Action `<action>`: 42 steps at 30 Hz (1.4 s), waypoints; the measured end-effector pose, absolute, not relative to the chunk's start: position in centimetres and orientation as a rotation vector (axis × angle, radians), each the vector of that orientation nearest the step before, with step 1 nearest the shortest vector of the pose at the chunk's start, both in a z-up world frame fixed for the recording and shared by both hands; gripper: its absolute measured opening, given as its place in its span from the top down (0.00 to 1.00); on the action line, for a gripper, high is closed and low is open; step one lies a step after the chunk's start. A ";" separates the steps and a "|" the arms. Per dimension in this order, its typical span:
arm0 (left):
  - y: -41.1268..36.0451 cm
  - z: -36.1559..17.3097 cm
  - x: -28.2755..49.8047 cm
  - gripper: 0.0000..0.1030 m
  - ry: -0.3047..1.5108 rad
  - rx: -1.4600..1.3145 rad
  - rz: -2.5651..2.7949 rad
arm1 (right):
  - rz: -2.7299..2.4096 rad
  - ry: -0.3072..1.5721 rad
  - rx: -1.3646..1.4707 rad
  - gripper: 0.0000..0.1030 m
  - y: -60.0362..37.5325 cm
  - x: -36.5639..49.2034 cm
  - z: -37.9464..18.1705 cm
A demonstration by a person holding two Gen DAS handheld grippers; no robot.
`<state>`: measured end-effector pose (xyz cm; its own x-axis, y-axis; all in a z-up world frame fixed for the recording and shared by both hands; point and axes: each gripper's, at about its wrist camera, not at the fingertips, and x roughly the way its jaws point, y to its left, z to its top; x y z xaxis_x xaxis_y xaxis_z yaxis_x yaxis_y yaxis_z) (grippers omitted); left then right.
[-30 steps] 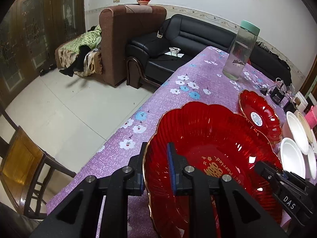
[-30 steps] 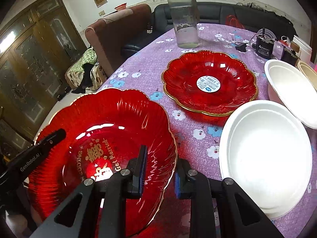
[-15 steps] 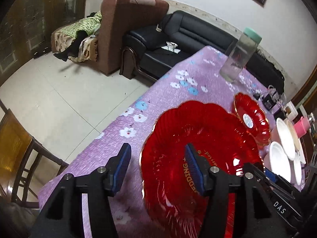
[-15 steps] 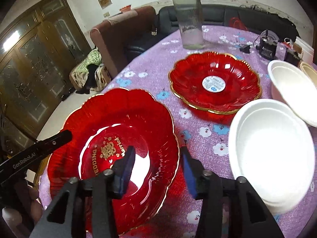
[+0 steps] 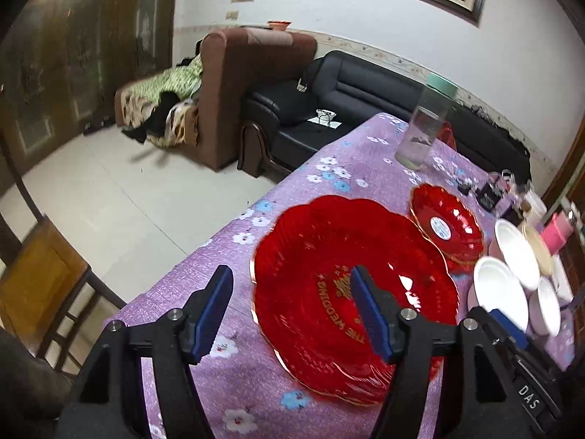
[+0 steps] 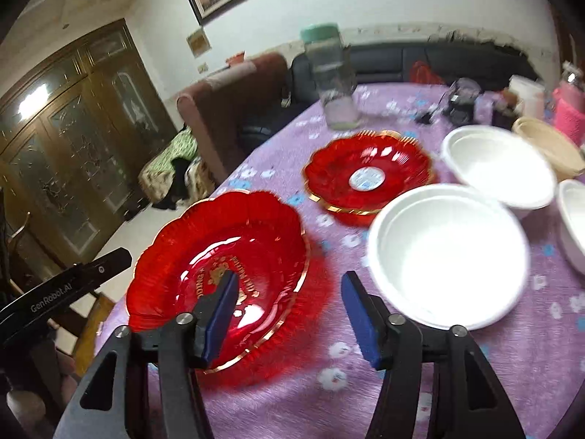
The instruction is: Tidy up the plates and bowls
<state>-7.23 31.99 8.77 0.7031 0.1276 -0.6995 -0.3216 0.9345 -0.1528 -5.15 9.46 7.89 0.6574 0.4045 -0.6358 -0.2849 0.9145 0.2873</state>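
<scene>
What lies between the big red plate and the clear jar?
The smaller red plate with a white sticker, seen in the right wrist view; otherwise only tablecloth.

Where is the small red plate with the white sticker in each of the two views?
Left wrist view: small red plate, right of centre, behind the big red plate.
Right wrist view: small red plate, centre, upper half.
Shared landmark: the clear jar stands behind it.

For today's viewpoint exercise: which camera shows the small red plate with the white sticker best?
The right wrist view. There the small red plate faces the camera, so its whole scalloped gold rim and the sticker show, though slightly blurred. The left wrist view shows the same plate smaller and foreshortened, beyond the big red plate.
</scene>
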 end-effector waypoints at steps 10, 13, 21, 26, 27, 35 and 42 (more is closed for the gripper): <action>26.9 12.2 -9.0 0.33 0.673 -0.201 0.271 | 0.213 0.509 0.166 0.00 2.9 -8.1 11.7; 25.8 12.7 -9.4 0.32 0.675 -0.220 0.215 | 0.189 0.517 0.205 0.00 0.1 -8.1 11.7; 23.0 12.7 -8.2 0.30 0.698 -0.184 0.144 | 0.130 0.584 0.253 0.00 -4.6 -7.1 10.0; 21.9 12.5 -7.7 0.30 0.720 -0.198 0.082 | 0.132 0.640 0.354 0.03 -8.2 -5.9 9.1; 21.5 12.4 -7.4 0.30 0.725 -0.195 0.061 | 0.130 0.657 0.375 0.05 -8.9 -5.6 8.8; 16.5 12.5 -4.1 0.30 0.758 -0.116 -0.113 | 0.189 0.822 0.484 0.26 -9.9 -2.2 5.5; 14.5 10.6 -0.4 0.30 0.831 -0.080 -0.137 | 0.259 0.889 0.486 0.50 -6.8 -0.1 3.9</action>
<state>-0.39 14.50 10.57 0.6658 -0.1520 -0.7305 0.0896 0.9882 -0.1239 -0.08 -6.77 3.87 0.6092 0.4111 -0.6781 -0.0173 0.8618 0.5069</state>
